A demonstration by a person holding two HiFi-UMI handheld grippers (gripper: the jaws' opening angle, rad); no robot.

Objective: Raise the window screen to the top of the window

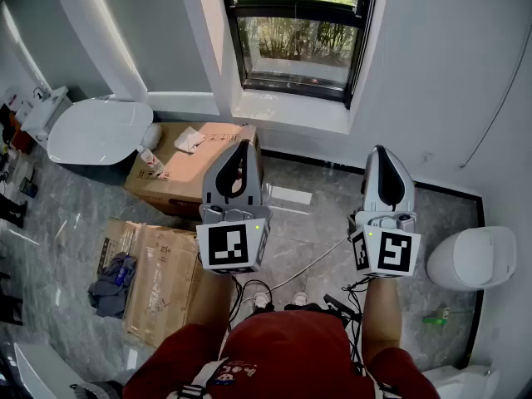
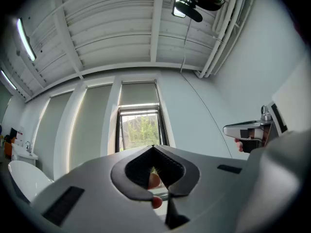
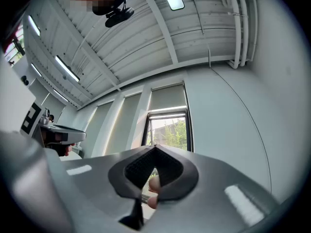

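At the far left of the head view a white oval toilet lid (image 1: 100, 131) lies shut. Just right of it sits a brown cardboard box (image 1: 208, 173), with a flattened sheet of brown cardboard (image 1: 158, 277) on the grey marbled floor (image 1: 307, 231) nearer the person. The left gripper (image 1: 239, 152) is held up in front of that box. Its two grey jaws are pressed together with nothing between them (its own view shows the tips meeting). Beyond and between the two tools is the black-framed window (image 1: 299, 36), set in a white wall. The pale fabric window screen (image 2: 138, 93) covers the upper part of that window. Its lower edge stops above the pane through which green plants show, and both grippers are well apart from it. The right gripper (image 1: 384, 160) is held beside the left one, its jaws likewise closed and empty. At the far right a white rounded fixture (image 1: 474, 256) stands near the wall.
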